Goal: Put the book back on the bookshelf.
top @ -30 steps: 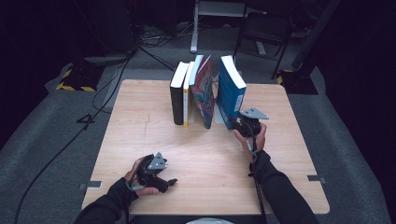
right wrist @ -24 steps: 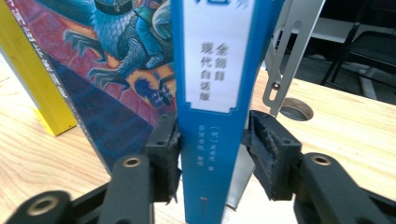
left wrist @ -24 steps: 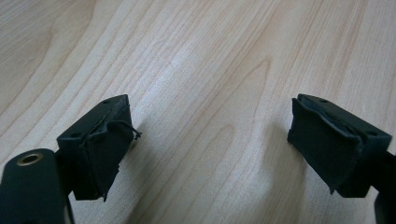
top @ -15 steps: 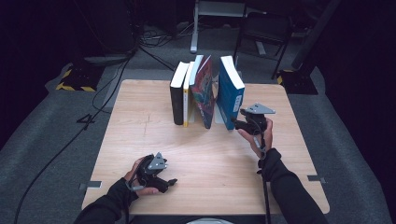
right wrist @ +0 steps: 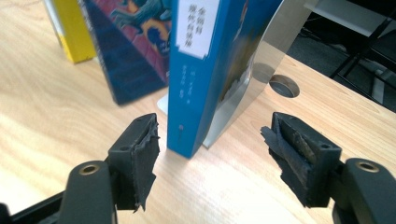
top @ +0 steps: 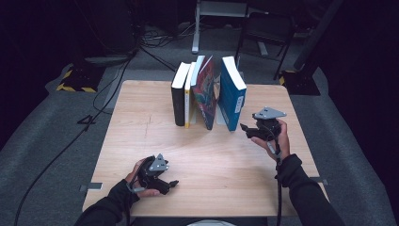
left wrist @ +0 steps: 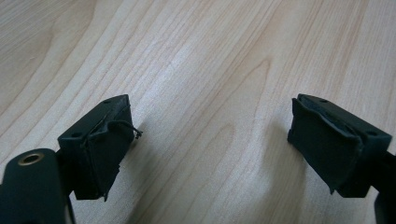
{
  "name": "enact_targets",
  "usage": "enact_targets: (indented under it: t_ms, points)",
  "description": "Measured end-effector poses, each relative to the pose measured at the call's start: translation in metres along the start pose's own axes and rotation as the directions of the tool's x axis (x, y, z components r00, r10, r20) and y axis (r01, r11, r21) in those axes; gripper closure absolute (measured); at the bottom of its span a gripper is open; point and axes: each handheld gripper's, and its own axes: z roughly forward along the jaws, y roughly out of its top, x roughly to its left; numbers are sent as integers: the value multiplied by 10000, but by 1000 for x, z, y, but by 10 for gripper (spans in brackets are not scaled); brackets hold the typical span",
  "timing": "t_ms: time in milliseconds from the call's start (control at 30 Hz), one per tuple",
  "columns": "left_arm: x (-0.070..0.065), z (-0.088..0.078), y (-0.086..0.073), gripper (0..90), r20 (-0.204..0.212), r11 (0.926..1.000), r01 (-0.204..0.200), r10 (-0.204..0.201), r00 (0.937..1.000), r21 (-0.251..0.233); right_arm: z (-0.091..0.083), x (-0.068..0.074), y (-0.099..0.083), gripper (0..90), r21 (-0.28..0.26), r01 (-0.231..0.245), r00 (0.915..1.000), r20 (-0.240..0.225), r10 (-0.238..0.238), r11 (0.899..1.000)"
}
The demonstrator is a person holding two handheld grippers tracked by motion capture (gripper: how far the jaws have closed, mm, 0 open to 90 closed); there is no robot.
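A row of books stands at the table's far middle: a black book [top: 178, 101], a yellow-spined book [top: 189, 100], a leaning colourful book [top: 206, 94] and a blue book [top: 231, 96]. My right gripper [top: 245, 128] hovers just right of the blue book [right wrist: 205, 79]. Its jaws have just been opening and are open, with the spine a little ahead of them and untouched. A metal bookend [right wrist: 261, 60] backs the blue book. My left gripper [top: 170, 182] lies near the front edge, open over bare wood [left wrist: 210, 70].
The wooden table [top: 141, 127] has a round cable hole [right wrist: 284, 86] behind the bookend. Cables [top: 117, 80] and a chair [top: 263, 33] are on the dark floor beyond the far edge.
My right gripper has drawn back to the right and lifted away from the blue book, its jaws spreading wider. The left gripper and the books have stayed put.
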Motion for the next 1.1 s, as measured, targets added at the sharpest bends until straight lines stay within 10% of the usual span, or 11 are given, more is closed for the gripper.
enact_targets:
  t_ms: [367,1100]
  points:
    - [0,0,0,141,5,10000,1,-1,10000,0,-15,7,-13,313,774,931,9955,-264,-913,9926]
    - [0,0,0,142,-29,10000,10,-10,10000,-7,-48,8,-54,293,1516,1277,9913,-518,-1211,9802]
